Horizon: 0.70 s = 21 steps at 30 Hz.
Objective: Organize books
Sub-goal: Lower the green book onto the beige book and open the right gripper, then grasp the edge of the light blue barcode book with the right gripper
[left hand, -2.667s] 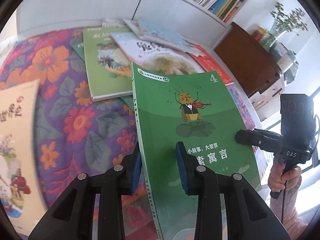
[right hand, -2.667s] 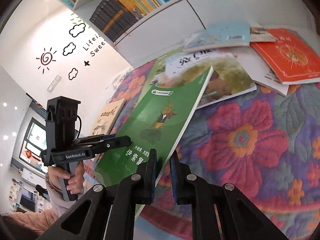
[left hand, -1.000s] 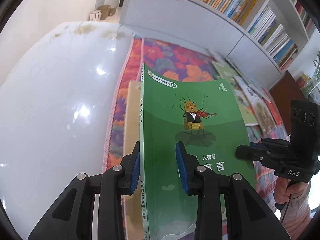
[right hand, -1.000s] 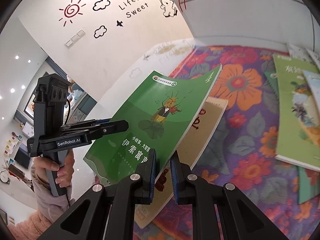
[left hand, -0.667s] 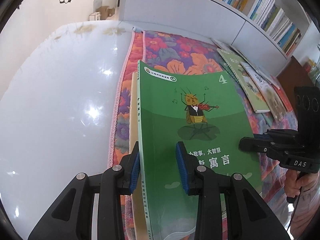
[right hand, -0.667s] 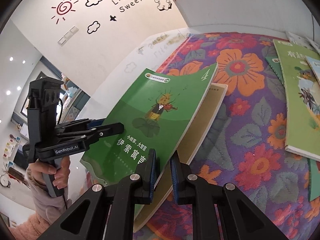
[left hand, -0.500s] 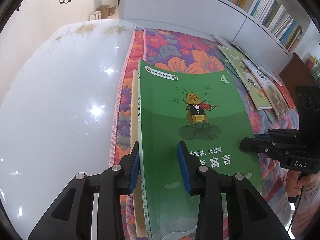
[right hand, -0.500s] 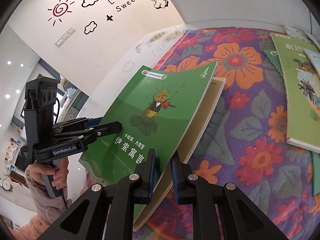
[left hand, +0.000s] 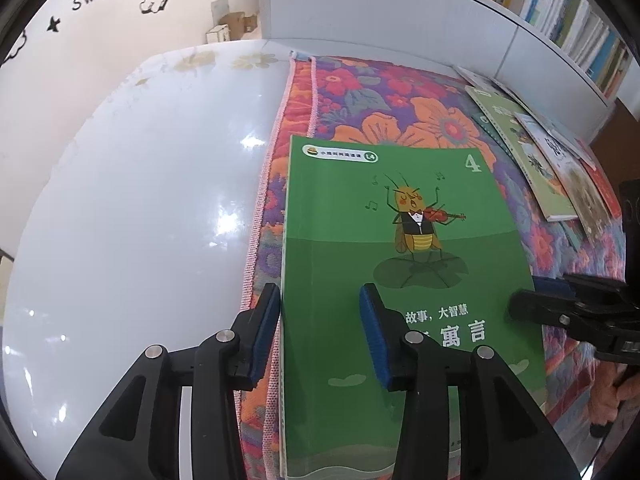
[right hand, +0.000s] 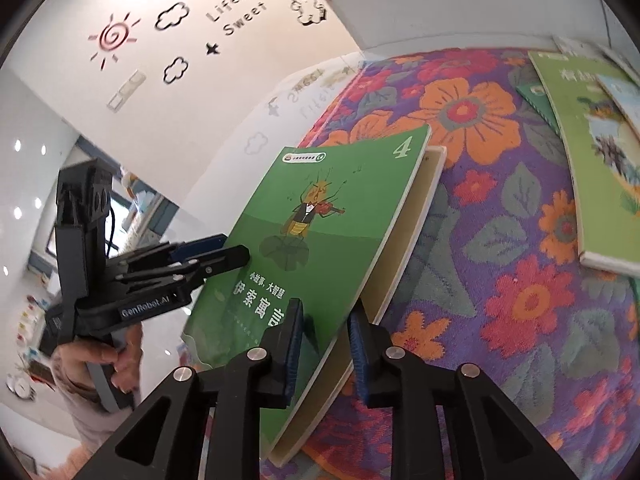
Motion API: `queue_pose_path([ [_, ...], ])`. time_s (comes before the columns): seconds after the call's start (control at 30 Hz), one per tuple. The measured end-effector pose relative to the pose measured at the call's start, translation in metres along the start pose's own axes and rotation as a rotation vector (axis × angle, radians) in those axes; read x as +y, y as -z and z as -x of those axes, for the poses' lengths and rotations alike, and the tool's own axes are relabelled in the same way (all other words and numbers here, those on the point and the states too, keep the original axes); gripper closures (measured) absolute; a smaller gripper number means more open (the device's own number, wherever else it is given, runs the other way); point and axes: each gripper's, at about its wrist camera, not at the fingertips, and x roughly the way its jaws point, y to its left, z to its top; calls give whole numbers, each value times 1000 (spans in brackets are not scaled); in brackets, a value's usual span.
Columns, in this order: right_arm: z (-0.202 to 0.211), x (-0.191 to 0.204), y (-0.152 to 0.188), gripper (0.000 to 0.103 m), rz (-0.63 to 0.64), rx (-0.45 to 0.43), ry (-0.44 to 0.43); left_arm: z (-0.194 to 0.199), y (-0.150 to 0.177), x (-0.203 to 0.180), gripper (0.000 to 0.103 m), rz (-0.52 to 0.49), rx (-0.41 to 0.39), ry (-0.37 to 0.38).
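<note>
Straddling: left gripper point(left hand: 318, 330) sits over the spine-side edge of the green book point(left hand: 400, 280); one blue pad lies on the cover, the other just outside the spine edge.
Left jaws state: spread, having just been opening; the book's edge is between them, and no pinch on it is visible.
Right gripper point(right hand: 322, 338): set over the opposite long edge of the same book, near its lower corner.
Right jaws state: spread, having just been opening; the edge of the green book passes between them with a gap on either side.
Green book position: face up, cover showing an insect with a violin and a numeral 4; it lies on top of a beige book point(right hand: 412, 216), whose edge shows along one side in the right wrist view.
Beige book position: flat on the floral cloth point(right hand: 500, 300), under the green book, near the cloth's pink-trimmed border.
Floral cloth: purple with orange and red flowers, covering part of the bench point(left hand: 140, 200); the rest of the bench is glossy white.
Other books point(left hand: 540, 160): several overlapping one another on the far part of the cloth, well apart from the stacked pair.
Hands: one hand point(right hand: 112, 364) grips the left gripper's handle; another hand point(left hand: 612, 392) is partly visible under the right gripper.
Background: white bookshelf point(left hand: 560, 12) with upright books; wall point(right hand: 168, 60) with sun and cloud decals.
</note>
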Motion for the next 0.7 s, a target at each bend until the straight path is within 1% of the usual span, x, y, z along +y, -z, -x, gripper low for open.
queue_pose_path([
  [0.07, 3, -4, 1, 64, -54, 4, -37, 1, -1, 4, 64, 40, -15, -55],
  [0.1, 5, -5, 0, 64, -75, 14, -34, 4, -2, 8, 64, 68, -32, -85],
  [0.13, 7, -4, 0, 64, -78, 19, -29, 7, -2, 12, 64, 93, -46, -95],
  [0.2, 13, -2, 1, 63, -54, 23, 9, 15, -4, 17, 64, 129, -61, -74],
  [0.27, 24, -3, 3, 63, -39, 9, 30, 23, -5, 15, 64, 140, -80, -62],
  [0.37, 39, -9, 4, 63, -46, -4, 28, 37, -12, 4, 64, 133, -116, -64],
  [0.47, 64, -17, 2, 63, -49, -49, 44, 46, -23, -19, 64, 113, -148, -21],
  [0.57, 100, -32, 1, 63, -70, -102, 64, 49, -36, -45, 64, 86, -175, 30],
  [0.63, 126, -43, 2, 63, -84, -134, 76, 46, -49, -73, 64, 60, -178, 84],
  [0.67, 135, -47, 1, 63, -87, -150, 81, 47, -52, -83, 64, 50, -179, 97],
  [0.7, 155, -57, 0, 63, -98, -184, 93, 45, -61, -102, 64, 29, -186, 117],
])
